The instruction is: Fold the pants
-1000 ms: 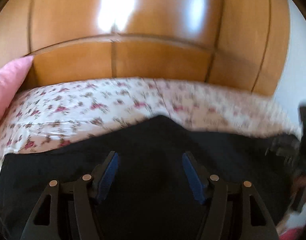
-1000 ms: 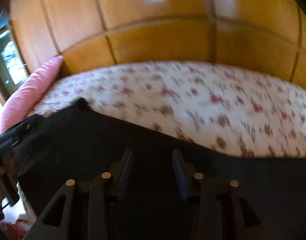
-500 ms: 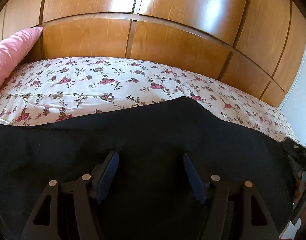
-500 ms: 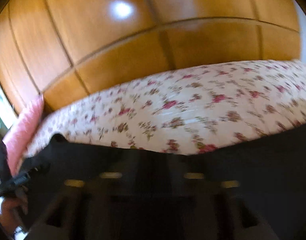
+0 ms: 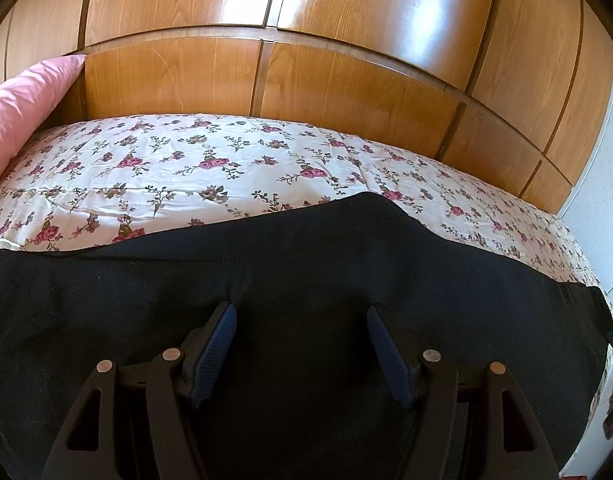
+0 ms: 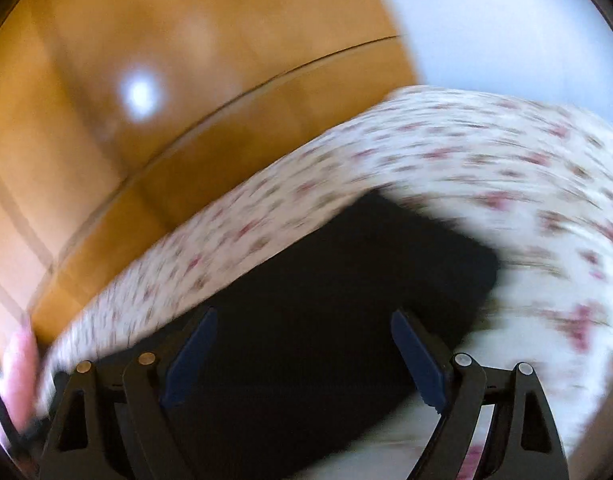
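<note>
The black pants (image 5: 306, 280) lie spread flat on the bed (image 5: 226, 160), which has a white sheet with small red flowers. They lie across the near part of the bed, close to me, because there I can reach both ends without leaning far. A pink pillow (image 5: 22, 104) rests at the left end of the bed, against the wooden wardrobe (image 5: 346, 80) behind it, and it is well apart from the cloth.

My left tongs (image 5: 302, 344) hover above the middle of the pants with the blue pads (image 5: 214, 344) wide apart, and nothing is between them. I hold them open and low like this because, I think, they are ready to press or to pinch the cloth for a fold.

My right tongs (image 6: 304, 354) are also spread wide and hold nothing. The right view is much blurred, so I cannot tell the details there, but I see one end of the pants (image 6: 346, 300) under the tongs, with a corner lying on the flowered sheet. I judge that this end is the one to grip and carry over. Whether the pants are already folded once along their length, I cannot tell for sure; the cloth looks like one smooth dark band. The fold across seems not yet made.
</note>
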Available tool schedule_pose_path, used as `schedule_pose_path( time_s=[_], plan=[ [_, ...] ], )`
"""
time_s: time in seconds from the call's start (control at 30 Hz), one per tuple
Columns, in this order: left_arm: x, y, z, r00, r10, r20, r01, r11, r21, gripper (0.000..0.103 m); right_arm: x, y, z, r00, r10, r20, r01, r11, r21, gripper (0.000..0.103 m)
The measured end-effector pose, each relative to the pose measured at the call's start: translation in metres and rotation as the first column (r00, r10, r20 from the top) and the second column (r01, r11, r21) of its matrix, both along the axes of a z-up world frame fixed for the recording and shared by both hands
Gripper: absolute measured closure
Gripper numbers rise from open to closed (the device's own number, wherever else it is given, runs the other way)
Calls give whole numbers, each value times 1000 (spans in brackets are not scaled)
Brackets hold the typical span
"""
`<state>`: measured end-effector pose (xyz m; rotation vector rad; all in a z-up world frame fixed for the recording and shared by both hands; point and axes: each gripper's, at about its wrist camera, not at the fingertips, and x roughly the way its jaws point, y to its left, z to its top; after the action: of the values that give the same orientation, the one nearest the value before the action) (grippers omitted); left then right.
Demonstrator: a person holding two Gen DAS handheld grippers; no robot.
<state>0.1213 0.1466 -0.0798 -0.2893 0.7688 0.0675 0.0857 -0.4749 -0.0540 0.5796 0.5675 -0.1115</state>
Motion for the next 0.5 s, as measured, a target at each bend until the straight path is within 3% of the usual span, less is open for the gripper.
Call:
schedule_pose_path(
  time_s=[0.07, 0.2, 0.27, 0.33, 0.4, 0.47, 0.5],
  plan=[
    [0, 0, 0, 1000, -1, 0, 1, 1000, 0, 34, -16, -29, 0, 995, -97, 2, 97, 992, 81, 15],
    [0, 0, 0, 1000, -2, 0, 2, 1000, 1, 34, -45, -60, -7, 976, -219, 0, 217, 966, 140, 16],
    [0, 0, 0, 1000, -2, 0, 2, 1000, 0, 34, -45, -65, -14, 979, -202, -31, 204, 965, 166, 25],
    [0, 0, 0, 1000, -2, 0, 2, 1000, 1, 34, -37, -62, -16, 984, -172, -45, 178, 968, 177, 48],
    [0, 0, 0, 1000, -2, 0, 2, 1000, 0, 34, -20, -57, -11, 993, -110, -37, 115, 977, 177, 61],
    [0, 0, 0, 1000, -2, 0, 2, 1000, 0, 34, 6, -50, 0, 996, -53, -79, 62, 990, 123, 67],
    [0, 0, 0, 1000, -2, 0, 2, 1000, 0, 34, 16, -46, 5, 994, -38, -101, 47, 995, 85, 85]
  ],
)
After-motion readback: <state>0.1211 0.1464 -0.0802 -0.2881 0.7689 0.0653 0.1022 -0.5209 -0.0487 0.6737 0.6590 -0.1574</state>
